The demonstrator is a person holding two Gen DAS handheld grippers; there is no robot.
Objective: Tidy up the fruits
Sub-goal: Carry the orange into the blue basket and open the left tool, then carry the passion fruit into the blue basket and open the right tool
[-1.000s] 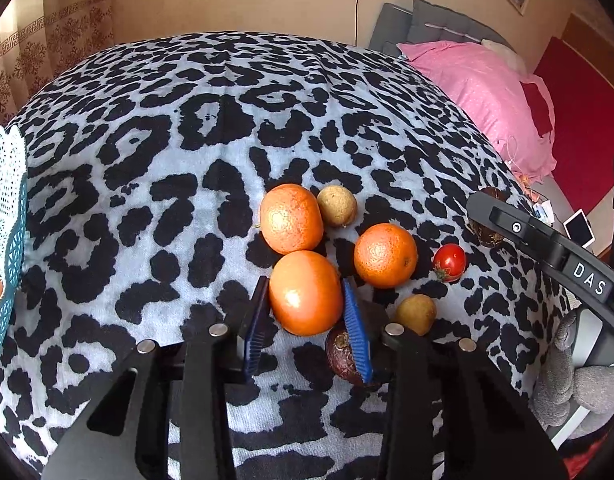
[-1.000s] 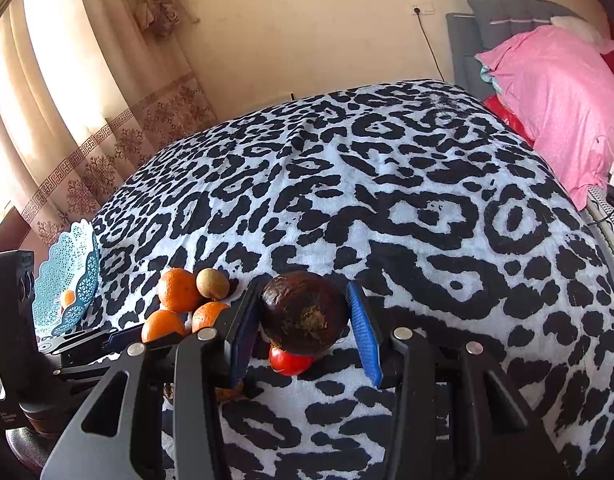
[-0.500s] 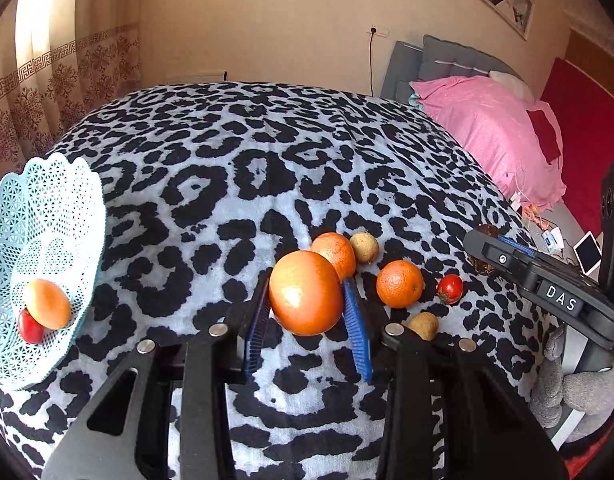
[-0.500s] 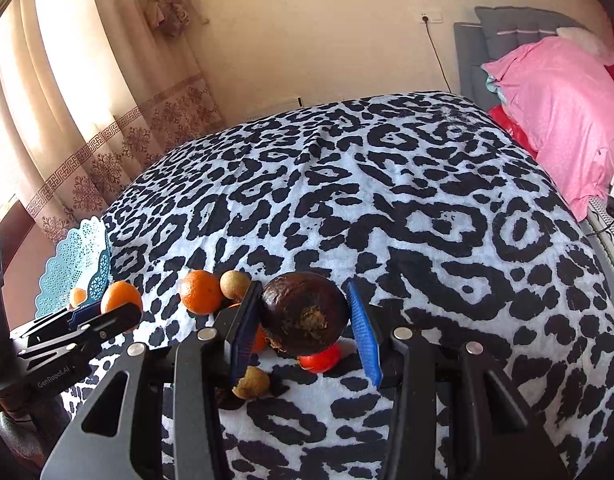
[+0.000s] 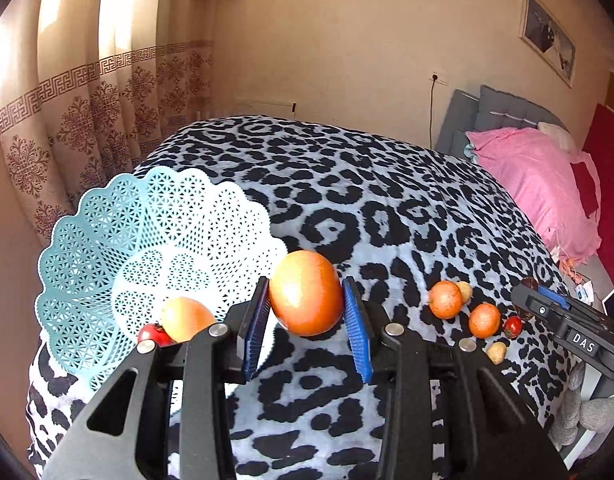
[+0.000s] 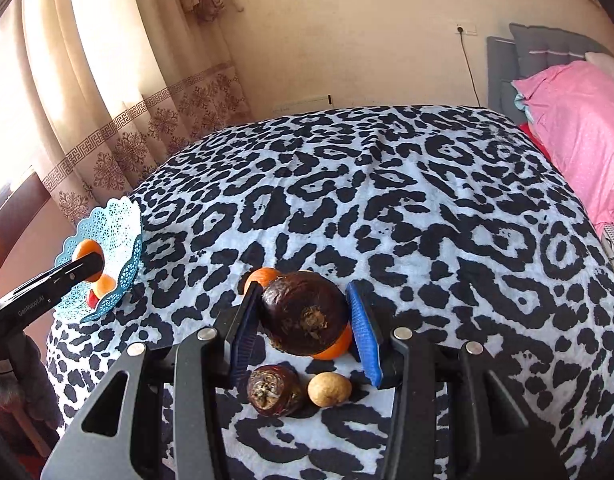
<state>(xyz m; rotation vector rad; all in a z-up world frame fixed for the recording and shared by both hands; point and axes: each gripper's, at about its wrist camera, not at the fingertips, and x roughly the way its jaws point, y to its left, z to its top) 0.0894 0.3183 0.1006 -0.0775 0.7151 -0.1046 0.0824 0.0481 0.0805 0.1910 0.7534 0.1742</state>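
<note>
My left gripper point(image 5: 306, 286) is shut on a large orange point(image 5: 306, 293), held in the air just right of the teal lattice basket point(image 5: 107, 240). An orange point(image 5: 185, 318) and a red tomato point(image 5: 151, 334) lie in that basket. My right gripper point(image 6: 303, 292) is shut on a dark brown fruit point(image 6: 305, 314), held above the pile. Under it sit a second dark fruit point(image 6: 273, 390), a tan fruit point(image 6: 329, 389) and two oranges point(image 6: 263, 278) point(image 6: 335, 346). In the left wrist view the pile shows two oranges point(image 5: 445, 299) point(image 5: 484, 320) and a tomato point(image 5: 512, 325).
The leopard-print cloth point(image 5: 387, 220) covers a round table; the basket stands at its left edge. Curtains hang behind the basket. A bed with a pink cover point(image 5: 539, 184) lies to the right. A grey soft toy point(image 5: 587, 408) sits below the table's right edge.
My left gripper lifted the large orange off the pile and carried it left, up to the basket. My right gripper kept the dark fruit and drew back above the pile.
</note>
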